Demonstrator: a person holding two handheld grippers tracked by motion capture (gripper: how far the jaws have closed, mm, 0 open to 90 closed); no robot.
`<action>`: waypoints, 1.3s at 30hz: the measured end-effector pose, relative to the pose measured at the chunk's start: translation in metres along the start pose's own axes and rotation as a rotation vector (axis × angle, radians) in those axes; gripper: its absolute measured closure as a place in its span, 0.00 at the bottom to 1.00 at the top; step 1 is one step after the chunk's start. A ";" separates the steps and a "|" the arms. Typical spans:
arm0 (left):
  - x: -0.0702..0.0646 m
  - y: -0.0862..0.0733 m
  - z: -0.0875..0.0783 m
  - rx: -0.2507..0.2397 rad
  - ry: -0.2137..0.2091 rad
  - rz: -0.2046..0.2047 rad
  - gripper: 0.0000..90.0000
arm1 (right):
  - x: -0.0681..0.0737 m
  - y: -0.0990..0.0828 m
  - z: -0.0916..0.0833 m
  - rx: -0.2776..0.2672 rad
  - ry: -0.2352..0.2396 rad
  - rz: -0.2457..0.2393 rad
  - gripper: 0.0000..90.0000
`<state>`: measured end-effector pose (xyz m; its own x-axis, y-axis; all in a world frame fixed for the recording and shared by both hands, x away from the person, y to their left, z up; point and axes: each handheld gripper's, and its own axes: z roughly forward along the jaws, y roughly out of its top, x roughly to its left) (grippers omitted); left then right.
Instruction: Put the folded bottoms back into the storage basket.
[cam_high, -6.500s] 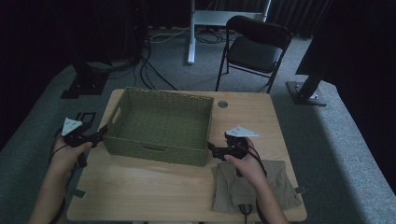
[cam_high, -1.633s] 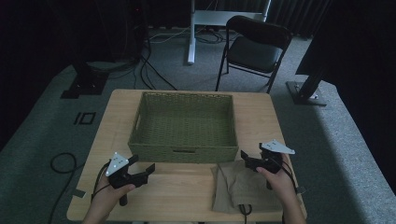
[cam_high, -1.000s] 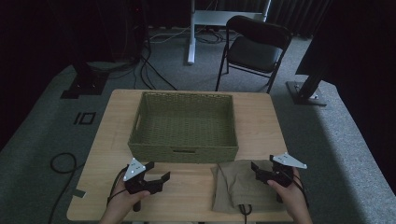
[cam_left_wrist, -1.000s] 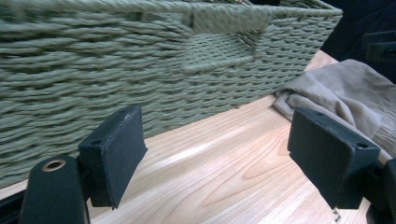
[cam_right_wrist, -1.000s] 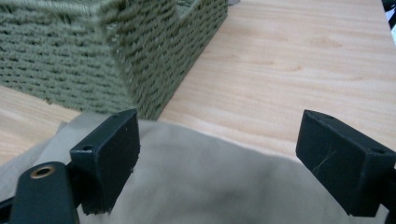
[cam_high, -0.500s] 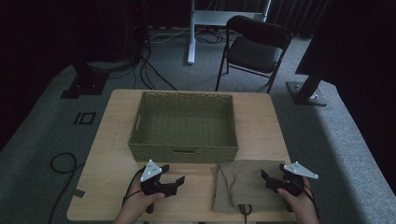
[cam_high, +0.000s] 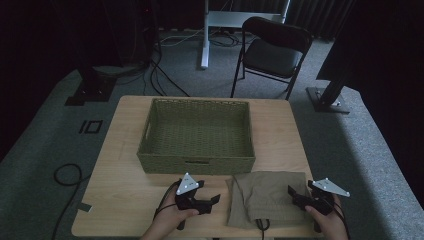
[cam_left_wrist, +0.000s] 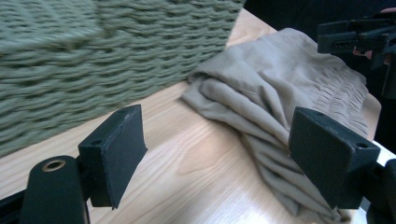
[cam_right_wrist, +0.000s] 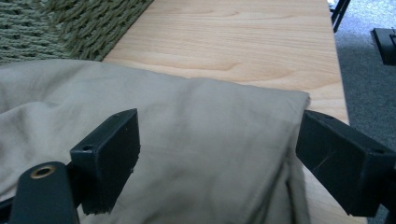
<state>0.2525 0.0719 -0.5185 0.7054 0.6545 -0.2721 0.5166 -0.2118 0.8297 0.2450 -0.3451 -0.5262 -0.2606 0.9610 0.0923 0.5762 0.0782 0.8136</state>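
Observation:
A folded beige cloth (cam_high: 267, 197) lies on the wooden table (cam_high: 125, 185), just in front of an empty green woven basket (cam_high: 196, 164). My left gripper (cam_high: 212, 202) hovers low to the cloth's left and points at it. It is open, and between its jaws the left gripper view shows bare table and the cloth's crumpled edge (cam_left_wrist: 261, 112). My right gripper (cam_high: 296, 196) is at the cloth's right edge. It is open too, its jaws spread over the cloth's smooth corner (cam_right_wrist: 210, 121) without pressing it.
The basket wall (cam_left_wrist: 93, 60) stands close beside the left gripper. The table's near edge lies just under both hands. Behind the table are a black folding chair (cam_high: 272, 55) and a white desk leg (cam_high: 205, 35). Cables (cam_high: 67, 175) lie on the grey carpet.
My left gripper has slid right along the table's front toward the cloth. My right gripper has drifted right and nearer to the front edge. Both stay open.

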 end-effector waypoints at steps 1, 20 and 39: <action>-0.002 0.000 0.003 0.007 -0.005 0.003 0.22 | -0.001 -0.001 -0.001 0.002 -0.005 0.002 0.15; -0.029 0.010 0.057 0.097 -0.080 -0.031 0.22 | -0.017 -0.009 0.004 0.044 -0.024 0.069 0.15; -0.040 0.013 0.099 0.146 -0.054 -0.084 0.22 | -0.014 -0.017 0.015 0.141 0.000 0.052 0.14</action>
<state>0.2792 -0.0291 -0.5449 0.6796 0.6356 -0.3663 0.6371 -0.2639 0.7241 0.2504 -0.3562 -0.5504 -0.2272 0.9649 0.1319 0.6920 0.0647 0.7190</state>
